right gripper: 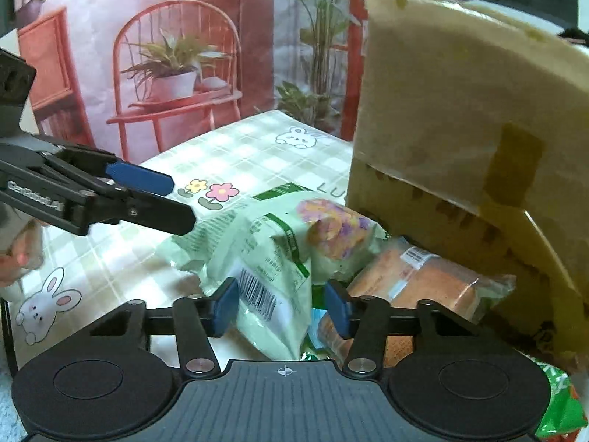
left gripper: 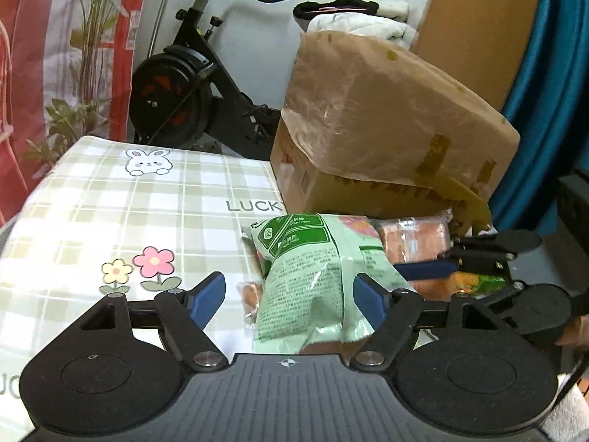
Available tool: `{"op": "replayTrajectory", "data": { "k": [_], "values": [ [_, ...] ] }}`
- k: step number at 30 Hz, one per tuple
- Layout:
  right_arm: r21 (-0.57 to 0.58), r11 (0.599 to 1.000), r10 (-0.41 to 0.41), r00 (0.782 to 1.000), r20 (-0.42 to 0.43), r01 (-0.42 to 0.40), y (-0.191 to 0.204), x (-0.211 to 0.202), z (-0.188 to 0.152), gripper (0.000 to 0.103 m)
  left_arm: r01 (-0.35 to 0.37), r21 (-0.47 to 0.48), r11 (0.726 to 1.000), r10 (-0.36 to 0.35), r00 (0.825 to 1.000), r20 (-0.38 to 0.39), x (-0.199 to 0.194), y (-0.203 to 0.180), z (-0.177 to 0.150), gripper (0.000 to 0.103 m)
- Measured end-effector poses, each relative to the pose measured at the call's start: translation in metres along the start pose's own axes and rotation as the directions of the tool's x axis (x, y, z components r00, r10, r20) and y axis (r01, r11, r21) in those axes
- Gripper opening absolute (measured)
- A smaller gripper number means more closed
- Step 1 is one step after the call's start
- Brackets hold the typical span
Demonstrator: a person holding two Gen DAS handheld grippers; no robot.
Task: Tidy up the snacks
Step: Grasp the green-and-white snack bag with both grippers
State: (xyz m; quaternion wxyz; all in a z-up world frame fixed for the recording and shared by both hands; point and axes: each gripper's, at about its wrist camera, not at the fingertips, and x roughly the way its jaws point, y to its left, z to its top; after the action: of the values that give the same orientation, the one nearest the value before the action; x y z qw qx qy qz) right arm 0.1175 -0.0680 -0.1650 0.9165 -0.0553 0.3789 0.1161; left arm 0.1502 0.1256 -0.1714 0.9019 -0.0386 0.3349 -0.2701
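Note:
A pale green snack bag (left gripper: 313, 276) (right gripper: 272, 258) lies on the checked tablecloth (left gripper: 110, 202) in front of a cardboard box (left gripper: 386, 110). In the left wrist view my left gripper (left gripper: 289, 296) stands open around the bag's near end; the left pad is clear of it and the right pad is close against it. In the right wrist view my right gripper (right gripper: 281, 307) straddles the bag's barcode end. Its left pad touches the bag, and a narrow gap shows at the right pad. A clear pack of orange cakes (right gripper: 423, 280) lies beside the bag against the box.
The tall taped box (right gripper: 460, 110) walls off the right side. Another green and orange packet (right gripper: 559, 405) lies at the near right. My left gripper (right gripper: 180, 202) reaches in from the left. An exercise bike (left gripper: 176, 92) stands beyond the table. A printed backdrop (right gripper: 165, 55) hangs behind.

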Motion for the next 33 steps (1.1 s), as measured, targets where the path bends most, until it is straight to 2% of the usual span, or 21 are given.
{"op": "replayTrajectory", "data": {
  "k": [2,9,14,18,25,29,30,33],
  "values": [
    [0.008,1.0,0.024,1.0,-0.005,-0.024,-0.001,0.0,-0.002,0.032,0.033,-0.024,0.999,-0.034,0.999,-0.006,0.01,0.003,0.001,0.078],
    [0.016,0.999,0.032,0.999,-0.015,-0.032,-0.004,0.003,-0.006,0.027,0.12,-0.105,0.987,-0.124,0.992,-0.031,0.04,0.005,-0.007,0.08],
    [0.021,0.999,0.029,1.0,-0.013,-0.028,-0.006,0.007,-0.004,0.025,0.168,-0.226,0.959,-0.171,0.985,0.007,0.047,0.007,-0.007,0.084],
    [0.031,0.999,0.03,0.999,-0.012,-0.029,-0.007,0.008,-0.005,0.025,0.188,-0.309,0.932,-0.191,0.981,0.019,0.05,0.012,-0.005,0.082],
    [0.01,1.0,0.02,1.0,0.001,-0.02,0.001,0.0,-0.005,0.022,0.184,-0.285,0.941,-0.187,0.982,0.016,0.033,0.001,-0.001,0.072],
    [-0.016,1.0,0.028,0.999,0.045,-0.027,0.008,-0.014,-0.001,0.021,0.144,-0.227,0.963,-0.138,0.99,0.039,0.007,-0.015,0.011,0.071],
    [-0.026,0.999,0.026,0.998,0.059,-0.024,0.01,-0.019,0.001,0.021,0.134,-0.216,0.967,-0.125,0.991,0.053,-0.001,-0.019,0.014,0.065],
    [-0.047,0.999,0.021,0.994,0.106,-0.016,0.012,-0.035,0.009,0.02,0.117,-0.193,0.974,-0.101,0.991,0.091,-0.023,-0.03,0.025,0.061]
  ]
}}
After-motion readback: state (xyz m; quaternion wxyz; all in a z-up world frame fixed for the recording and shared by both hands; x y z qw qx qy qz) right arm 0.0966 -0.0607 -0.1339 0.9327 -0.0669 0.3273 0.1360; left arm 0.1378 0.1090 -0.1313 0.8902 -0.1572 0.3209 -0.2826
